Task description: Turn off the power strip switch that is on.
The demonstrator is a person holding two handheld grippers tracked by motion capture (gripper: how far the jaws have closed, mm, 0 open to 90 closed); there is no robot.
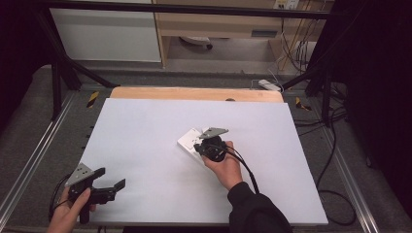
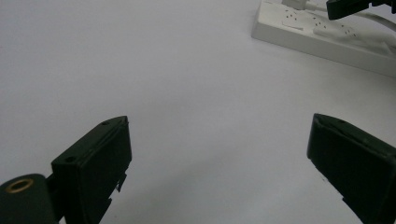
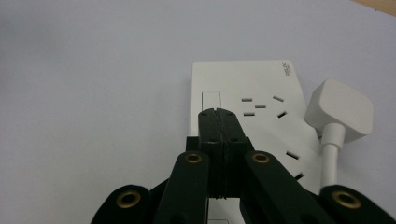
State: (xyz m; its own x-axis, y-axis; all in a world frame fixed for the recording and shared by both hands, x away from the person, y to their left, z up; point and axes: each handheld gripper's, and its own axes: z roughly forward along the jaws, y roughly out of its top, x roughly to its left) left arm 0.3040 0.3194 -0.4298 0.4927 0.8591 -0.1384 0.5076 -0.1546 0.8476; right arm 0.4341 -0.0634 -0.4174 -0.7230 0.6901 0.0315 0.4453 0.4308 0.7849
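Right gripper (image 3: pixel 218 114) closed over power strip (image 3: pixel 243 84) | plug (image 3: pixel 340 109) inserted

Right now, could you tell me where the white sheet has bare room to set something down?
Free: the white sheet left of the power strip, up to its far edge, and its right side. Crowded: the middle, where the right gripper hangs over the strip and its plug.

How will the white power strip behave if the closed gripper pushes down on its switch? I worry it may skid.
The power strip lies flat and broad, so it probably won't tip. On the smooth white table it might slide under a slanted push. The shut right gripper points down at it; its rigid shell shouldn't flex.
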